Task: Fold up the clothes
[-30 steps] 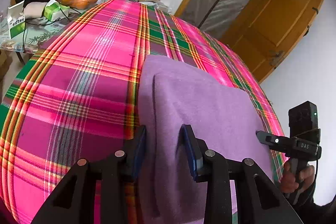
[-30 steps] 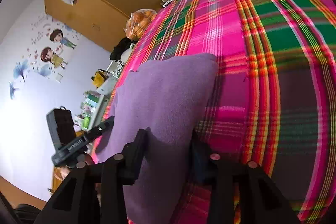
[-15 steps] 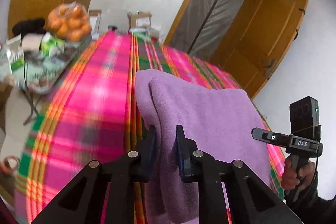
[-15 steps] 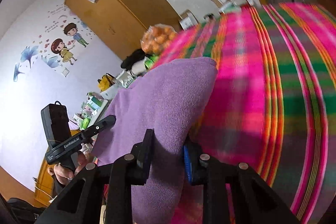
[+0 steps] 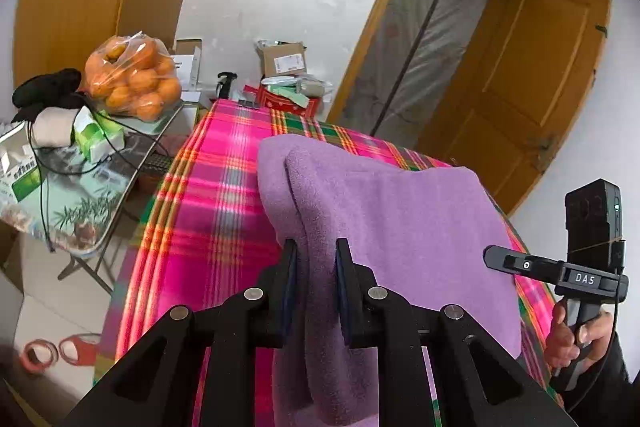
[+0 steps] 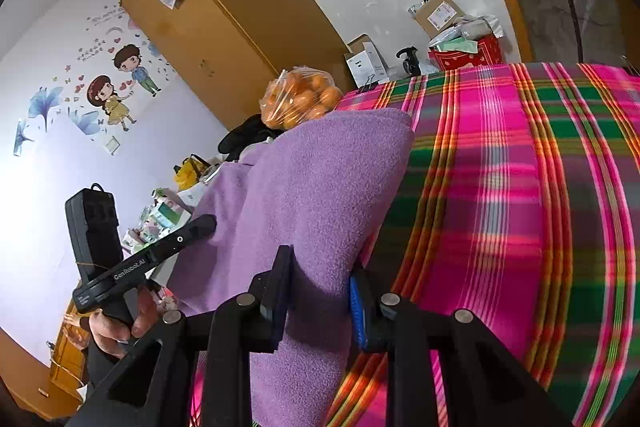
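Left wrist view: the left tool (image 5: 314, 267) is clamped on a doubled edge of the purple garment (image 5: 400, 227), the fleece pinched between its two fingers with a tail hanging down below them. In the right wrist view the right tool (image 6: 320, 287) is likewise closed on the cloth, at the garment's other near corner.

Taking the plaid worktop (image 5: 216, 187) as the landmark, the garment is held up off it between the two tools. Its near edge is stretched across from one tool to the other, and the rest of the cloth runs away from both tools toward the far end of the worktop, rising to a rounded top edge. Whether that far part rests on the plaid or hangs free cannot be told from these angles. At least two layers show at the left tool's grip, so the cloth is already doubled there.

The long axis of the held edge runs side to side, tool to tool, and the two tools sit about level with each other, neither plainly nearer the worktop's far end. Any fold or laying-down would, I judge, turn on keeping that edge taut and square to the plaid stripes. The bag of oranges (image 5: 132, 83) sits beyond the worktop's left edge, well clear.
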